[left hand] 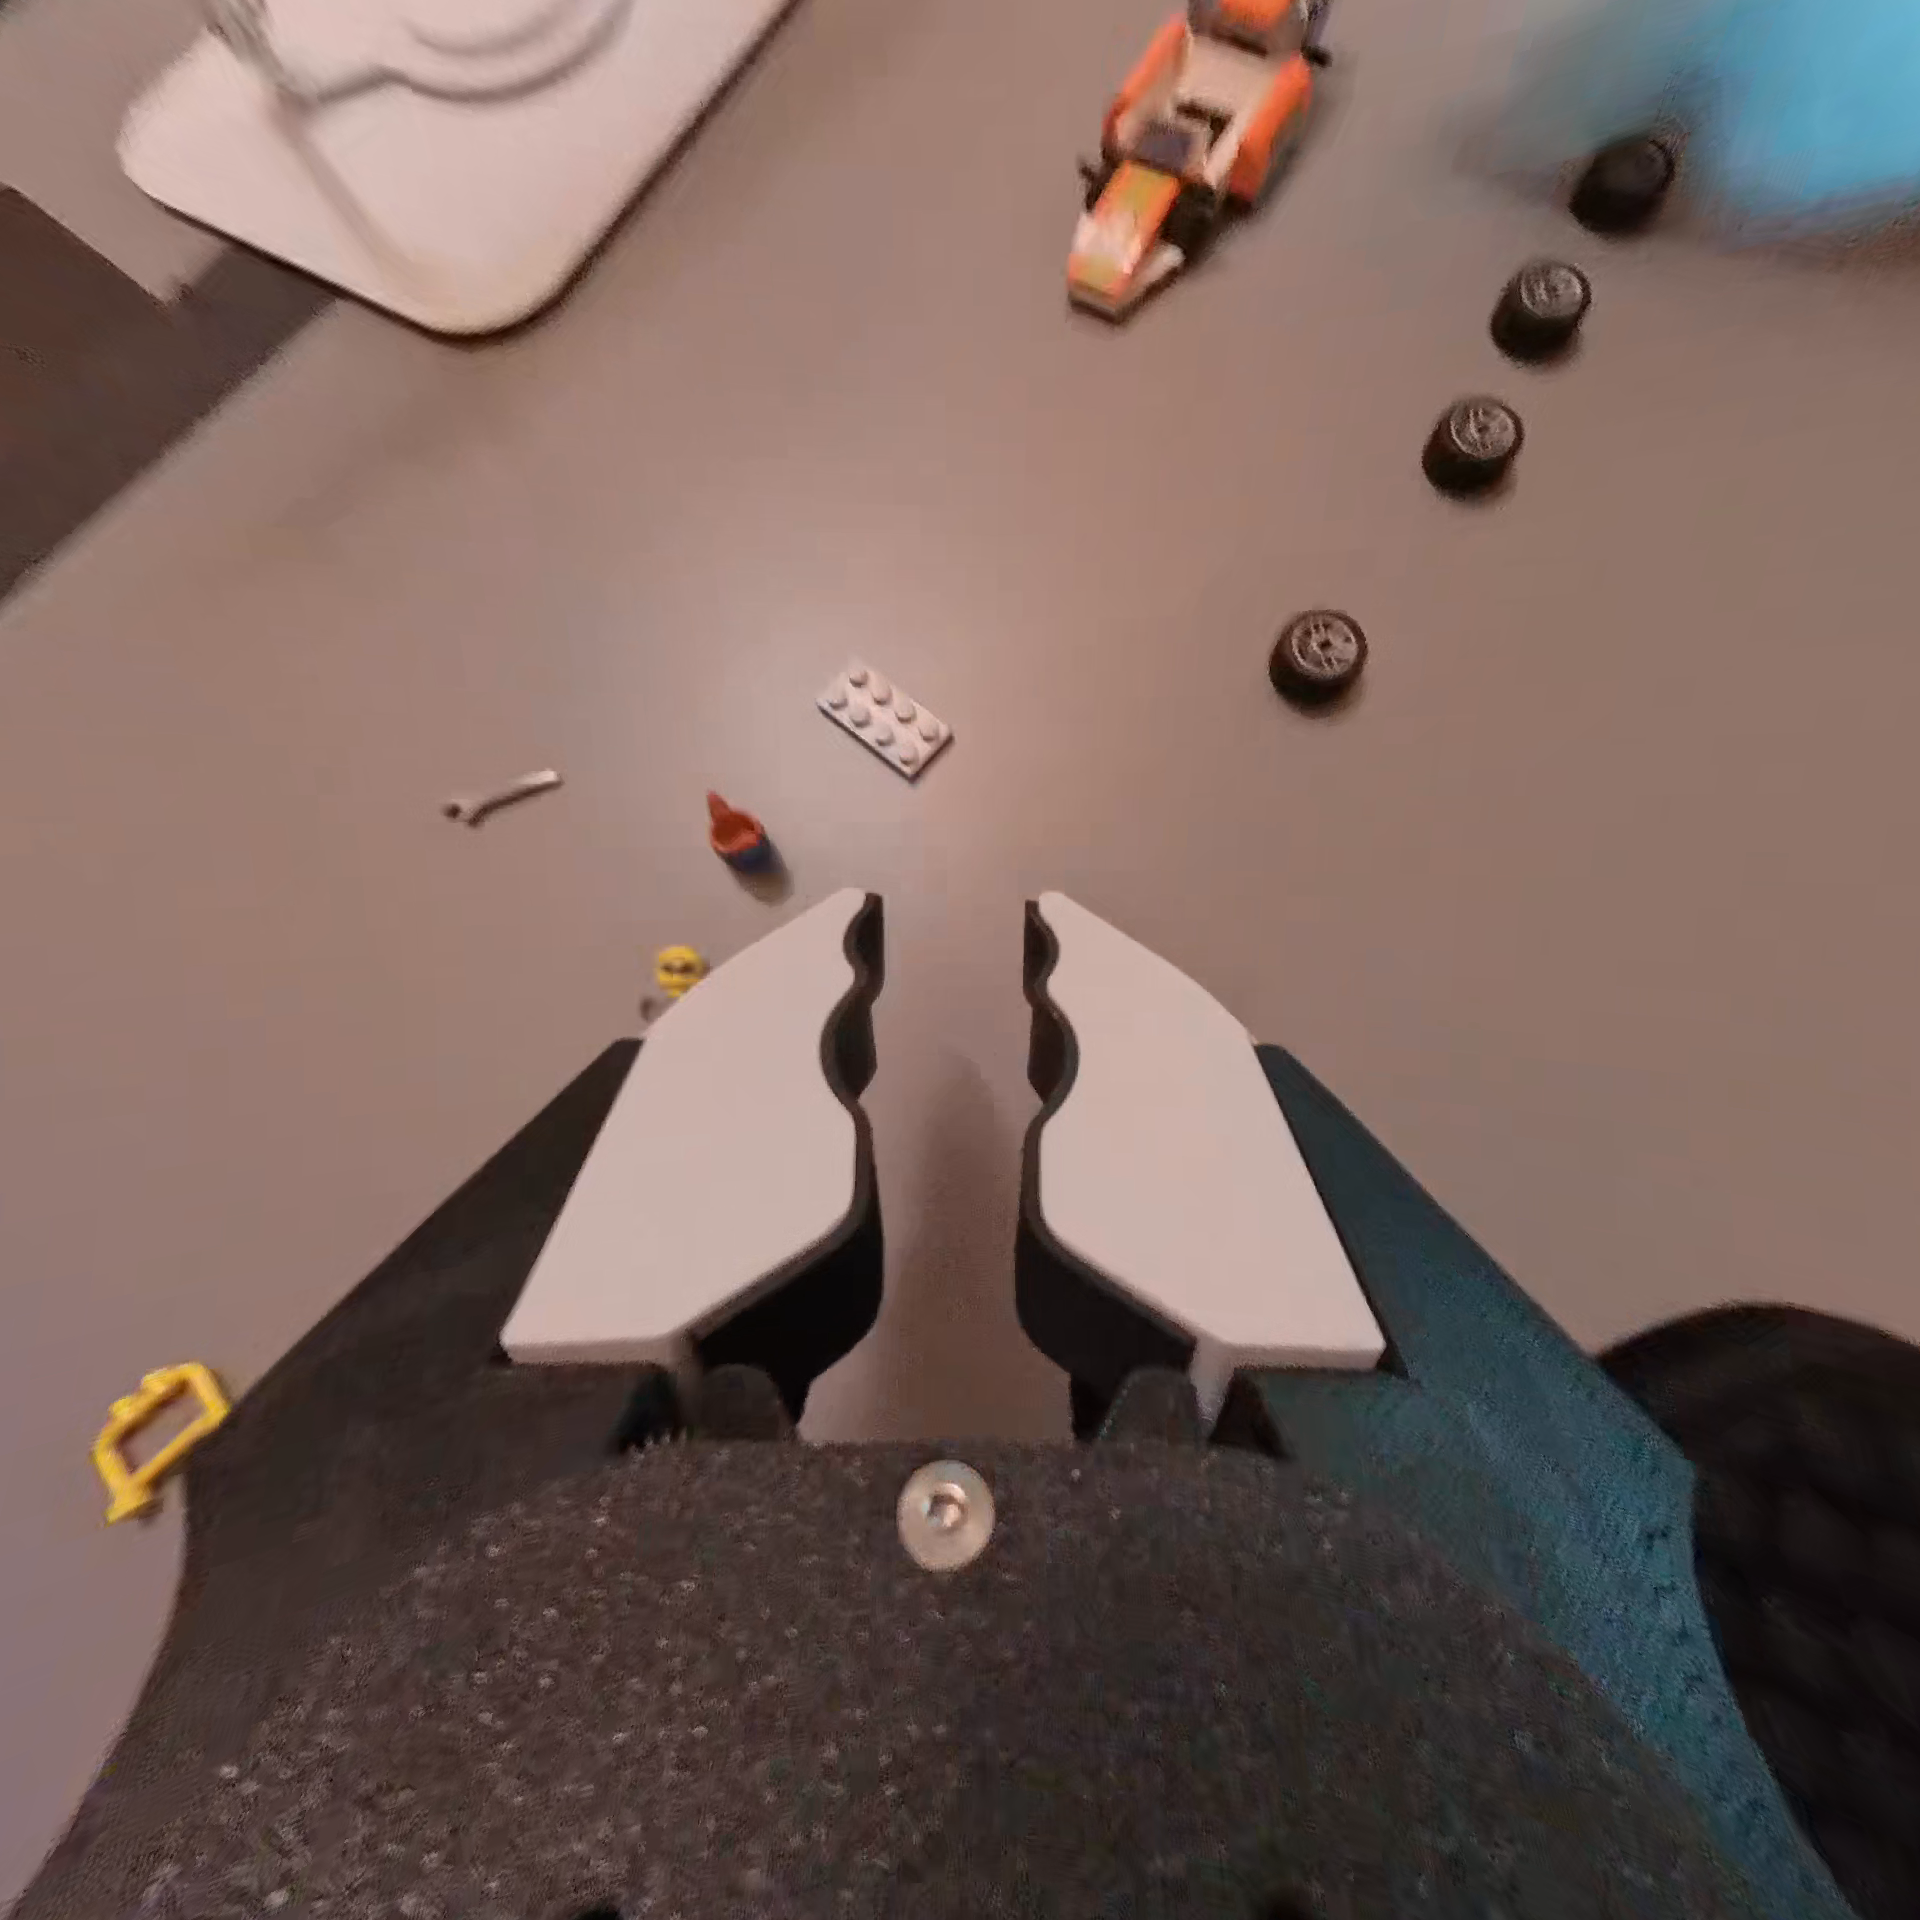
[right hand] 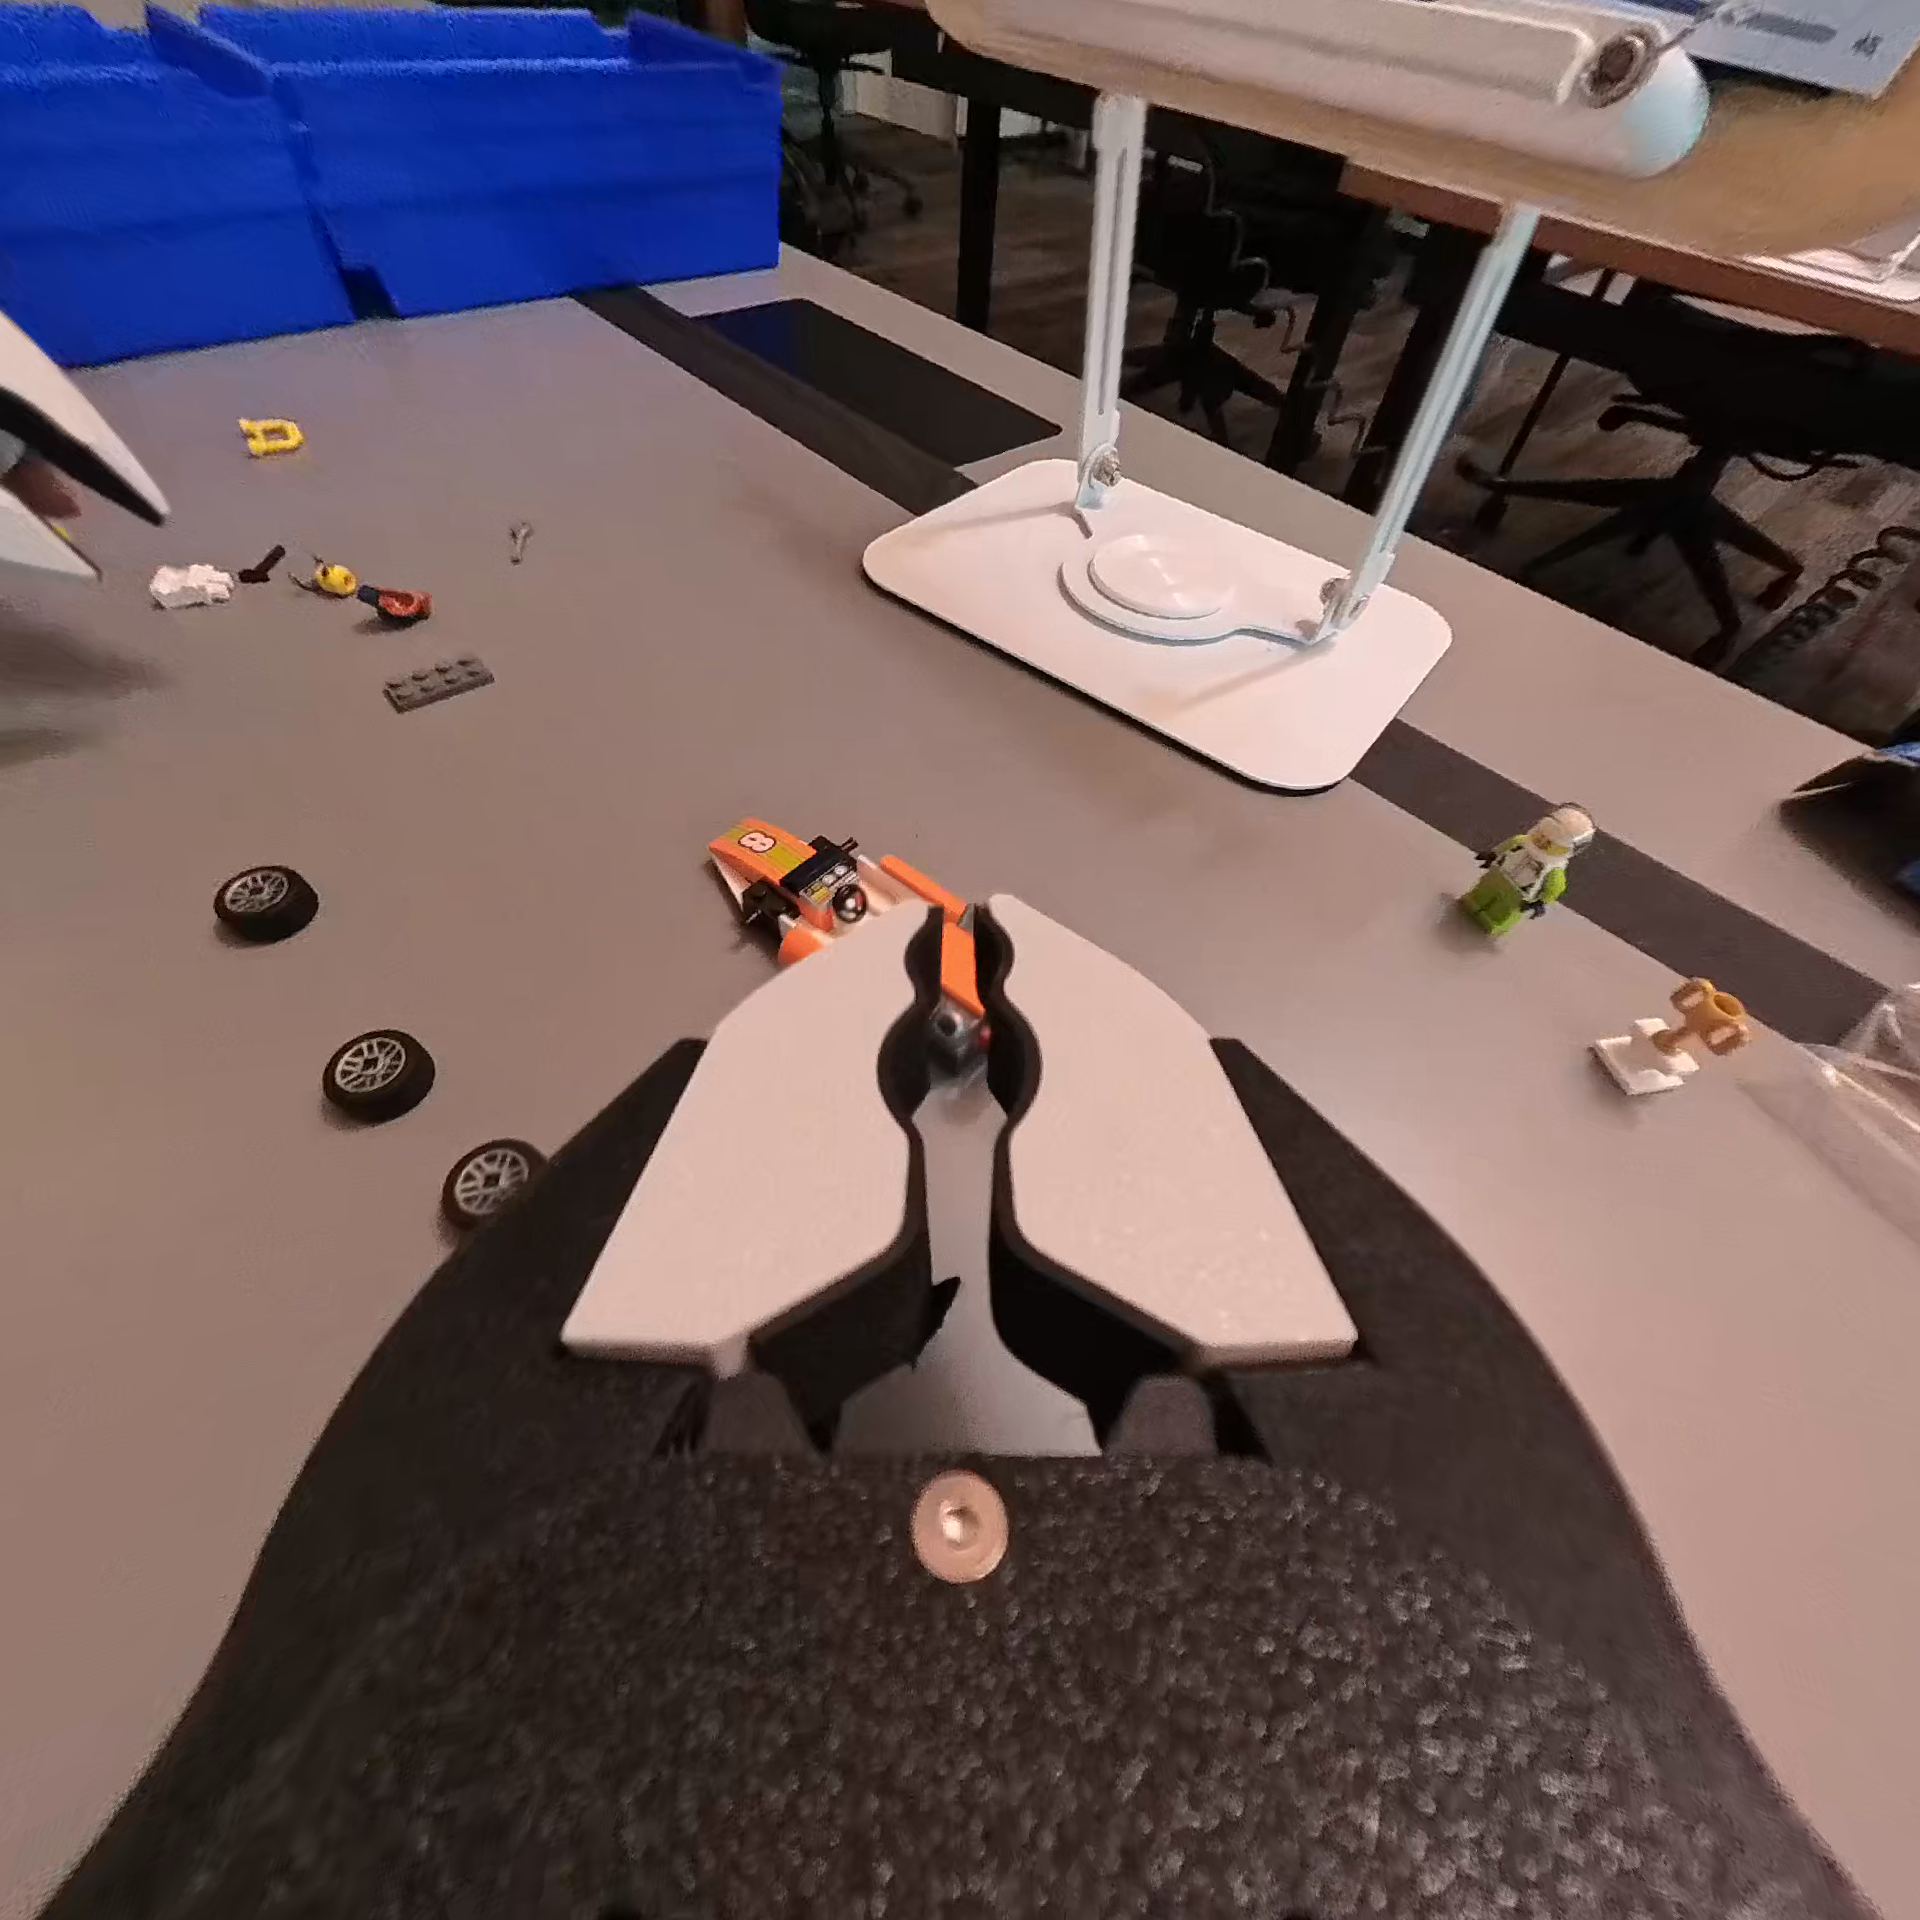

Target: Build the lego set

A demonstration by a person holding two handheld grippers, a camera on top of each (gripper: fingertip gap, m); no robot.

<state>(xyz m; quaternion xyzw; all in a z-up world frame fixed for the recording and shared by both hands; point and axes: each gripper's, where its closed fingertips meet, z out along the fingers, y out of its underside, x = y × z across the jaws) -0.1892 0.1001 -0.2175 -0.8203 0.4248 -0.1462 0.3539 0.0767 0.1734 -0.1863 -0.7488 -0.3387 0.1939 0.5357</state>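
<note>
An orange and white lego car [right hand: 800,878] lies on the grey table [right hand: 644,499]. My right gripper [right hand: 961,920] is shut on its orange rear end. The car also shows far off in the left wrist view [left hand: 1195,145]. My left gripper [left hand: 954,920] is open and empty above the table, short of a grey studded plate [left hand: 885,717]. Several black wheels [left hand: 1317,657] lie in a row to its right, and three show in the right wrist view [right hand: 378,1073]. A finger of the left gripper [right hand: 73,457] shows at the left edge.
A small wrench [left hand: 502,795], a red and blue piece [left hand: 740,836], a yellow head [left hand: 681,966] and a yellow frame [left hand: 161,1434] lie near the left gripper. A white lamp base [right hand: 1153,623], blue bins [right hand: 395,177], a green minifigure [right hand: 1522,873] and a gold trophy [right hand: 1704,1013] stand around. About 30 cm separates my left fingertips from my right. The grey studded plate [left hand: 885,717] sits 8 cm or so from the ends of my left fingers. My right wrist view [right hand: 441,682] looks at it from another angle.
</note>
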